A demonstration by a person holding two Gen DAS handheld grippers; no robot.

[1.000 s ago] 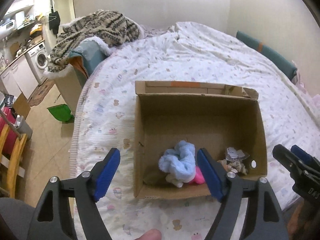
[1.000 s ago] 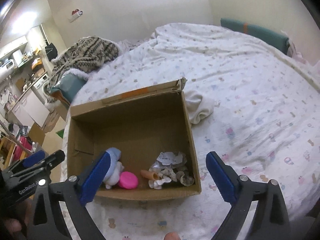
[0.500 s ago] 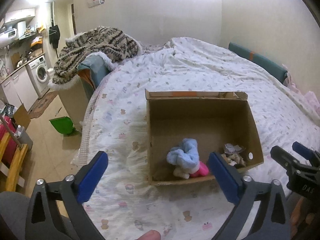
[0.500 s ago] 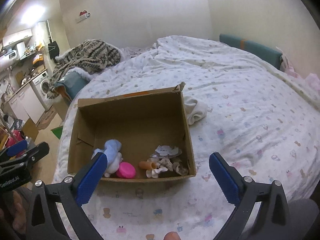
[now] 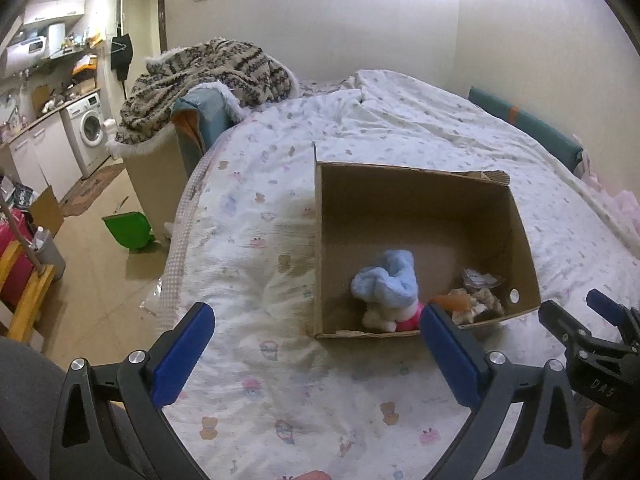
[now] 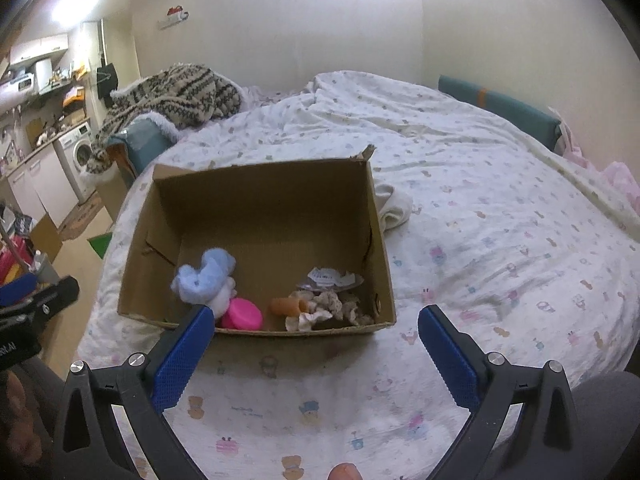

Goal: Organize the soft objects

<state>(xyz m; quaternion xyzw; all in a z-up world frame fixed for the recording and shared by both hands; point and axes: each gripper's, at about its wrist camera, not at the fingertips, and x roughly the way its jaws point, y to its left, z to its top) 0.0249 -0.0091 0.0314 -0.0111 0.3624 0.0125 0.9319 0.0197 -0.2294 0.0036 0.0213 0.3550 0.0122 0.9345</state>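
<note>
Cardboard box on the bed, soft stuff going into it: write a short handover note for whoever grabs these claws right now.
Left claw: open, empty, over the bed short of the box.
Right claw: open, empty, in front of the box's near wall.
Cardboard box: upright on the bed.
Done: blue plush, pink item and a beige crumpled bundle lie inside, by the near wall.
Left: a white cloth lies outside, against the box's right wall; it probably goes in next.
</note>
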